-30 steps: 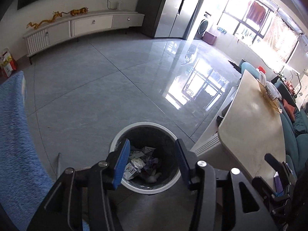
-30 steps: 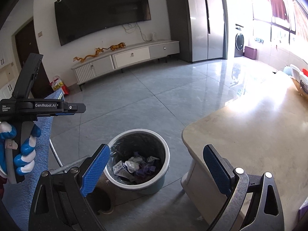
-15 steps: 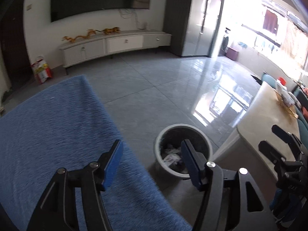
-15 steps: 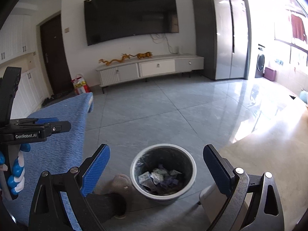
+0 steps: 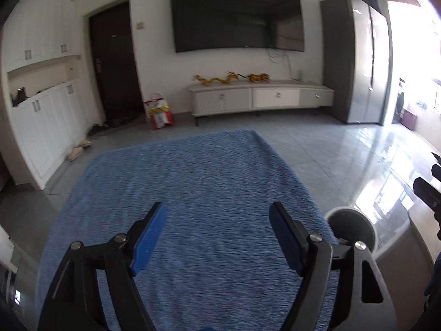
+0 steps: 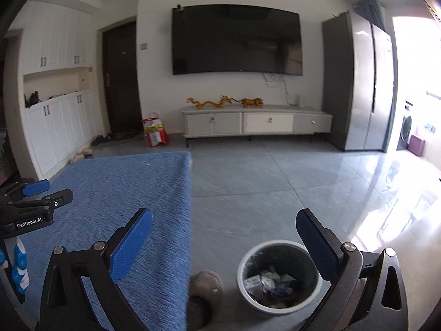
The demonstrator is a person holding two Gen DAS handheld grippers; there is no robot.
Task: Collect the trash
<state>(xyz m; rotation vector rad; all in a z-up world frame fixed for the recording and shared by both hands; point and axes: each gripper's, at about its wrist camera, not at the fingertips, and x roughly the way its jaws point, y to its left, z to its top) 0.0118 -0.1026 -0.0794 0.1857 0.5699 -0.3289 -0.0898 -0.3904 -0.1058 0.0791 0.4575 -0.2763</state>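
Observation:
A round grey trash bin [image 6: 279,277] stands on the tiled floor and holds crumpled paper and wrappers [image 6: 268,282]. Its rim also shows in the left wrist view [image 5: 350,227], at the right. My left gripper [image 5: 217,237] is open and empty above a table covered with a blue cloth [image 5: 187,193]. My right gripper [image 6: 223,244] is open and empty, above the cloth's right edge and the bin. The left gripper also shows at the left of the right wrist view [image 6: 35,201]. No loose trash shows on the cloth.
A beige table corner [image 5: 399,251] sits right of the bin. A slippered foot [image 6: 205,285] is on the floor between cloth and bin. Far off are a TV cabinet [image 6: 256,122], a red bag [image 6: 154,132], white cupboards [image 6: 58,127] and a fridge [image 6: 363,88].
Both grippers have lifted and swung left, away from the bin and towards the blue-covered table. The bin has slid to the lower right of both views. Both stay open.

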